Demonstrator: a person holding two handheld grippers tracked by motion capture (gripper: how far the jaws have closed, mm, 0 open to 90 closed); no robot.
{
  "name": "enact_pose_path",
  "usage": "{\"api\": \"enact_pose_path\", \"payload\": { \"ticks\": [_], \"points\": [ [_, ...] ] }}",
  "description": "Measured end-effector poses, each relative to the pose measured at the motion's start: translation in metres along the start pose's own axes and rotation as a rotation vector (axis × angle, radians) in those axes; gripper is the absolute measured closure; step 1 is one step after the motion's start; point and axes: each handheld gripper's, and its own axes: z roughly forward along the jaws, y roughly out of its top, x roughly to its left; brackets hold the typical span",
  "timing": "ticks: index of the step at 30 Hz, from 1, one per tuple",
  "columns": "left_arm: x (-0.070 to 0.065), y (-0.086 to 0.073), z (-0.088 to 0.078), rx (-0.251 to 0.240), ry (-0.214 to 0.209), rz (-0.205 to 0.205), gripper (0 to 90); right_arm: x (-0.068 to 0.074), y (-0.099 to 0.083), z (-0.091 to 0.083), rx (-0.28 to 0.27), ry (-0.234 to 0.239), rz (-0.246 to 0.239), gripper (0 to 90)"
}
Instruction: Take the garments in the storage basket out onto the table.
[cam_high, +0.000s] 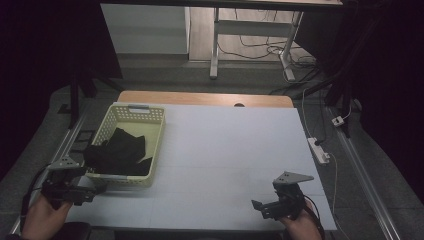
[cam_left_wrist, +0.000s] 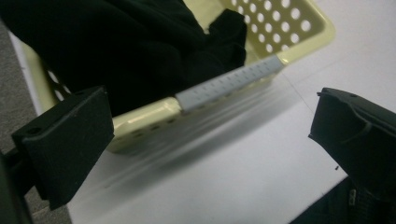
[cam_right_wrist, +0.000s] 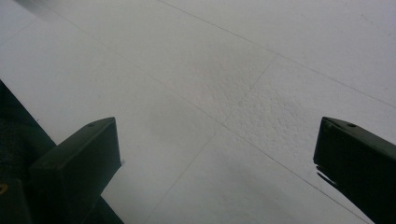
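A pale yellow perforated basket (cam_high: 157, 134) stands on the left part of the white table, with black cloth (cam_high: 120, 150) piled inside and draping over its near left rim. My left gripper (cam_high: 90, 192) hovers just in front of the basket's near left corner, jaws wide apart and empty. In the left gripper view the basket (cam_left_wrist: 299, 28) and black cloth (cam_left_wrist: 116, 42) lie just beyond the open left gripper (cam_left_wrist: 210, 140). My right gripper (cam_high: 260, 207) rests low over the table's near right, open, with bare white table (cam_right_wrist: 210, 93) between the jaws of the right gripper (cam_right_wrist: 215, 172).
The white table top (cam_high: 230, 150) spreads wide between the basket and the right gripper. A wooden strip (cam_high: 200, 98) edges its far side. A power strip (cam_high: 318, 150) and cables lie on the floor at the right. Desk legs (cam_high: 215, 45) stand beyond.
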Motion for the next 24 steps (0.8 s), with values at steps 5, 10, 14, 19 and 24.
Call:
{"api": "enact_pose_path", "payload": {
  "ticks": [5,10,14,19,24],
  "points": [
    [0.014,0.007,0.001,0.002,0.02,-0.028,0.0,0.0,0.0,0.001,0.003,0.004,-0.002,0.4],
    [0.026,0.014,0.005,-0.006,0.023,-0.046,0.0,0.0,0.0,0.001,0.006,0.006,-0.002,0.4],
    [0.03,0.019,0.01,-0.009,0.024,-0.051,0.0,0.0,0.001,0.002,0.011,0.008,-0.007,0.4],
    [0.039,0.03,0.023,0.014,0.031,-0.052,0.1,0.0,0.001,0.002,0.014,0.007,-0.01,0.4],
    [0.042,0.037,0.034,0.048,0.023,-0.047,0.9,0.0,0.001,0.002,0.014,0.007,-0.009,0.4]
  ]
}}
